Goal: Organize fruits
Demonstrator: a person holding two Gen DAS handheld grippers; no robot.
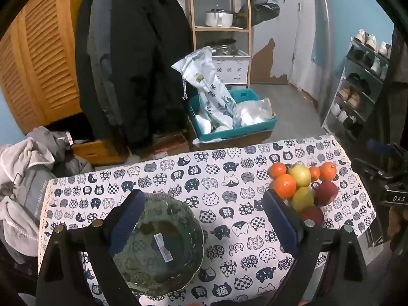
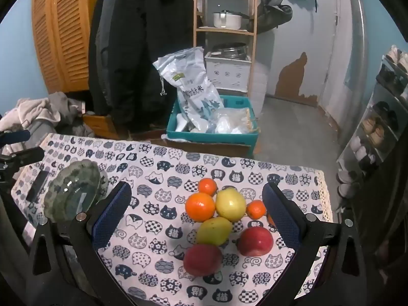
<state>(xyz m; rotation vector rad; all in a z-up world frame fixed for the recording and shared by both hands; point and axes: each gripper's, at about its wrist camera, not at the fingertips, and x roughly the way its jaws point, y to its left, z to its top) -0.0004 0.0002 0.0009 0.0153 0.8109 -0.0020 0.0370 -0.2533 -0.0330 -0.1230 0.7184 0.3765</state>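
Observation:
A heap of fruit lies on the cat-print tablecloth (image 2: 153, 178): several oranges (image 2: 200, 207), two yellow-green fruits (image 2: 230, 204) and two red apples (image 2: 255, 238). My right gripper (image 2: 196, 211) hangs above the heap, jaws wide open and holding nothing. A green glass plate (image 1: 163, 244) with a white label sits on the cloth's left side, also seen as plate (image 2: 74, 191). My left gripper (image 1: 204, 219) is open over it, its left finger in front of the plate. The same fruit (image 1: 302, 186) shows at the right in the left wrist view.
Beyond the table's far edge stand a teal crate (image 2: 211, 127) with bags, hanging dark coats (image 2: 137, 51), a wooden shelf (image 2: 224, 25) with a pot, and a pile of clothes (image 1: 25, 178) at left. A shoe rack (image 1: 362, 81) lines the right wall.

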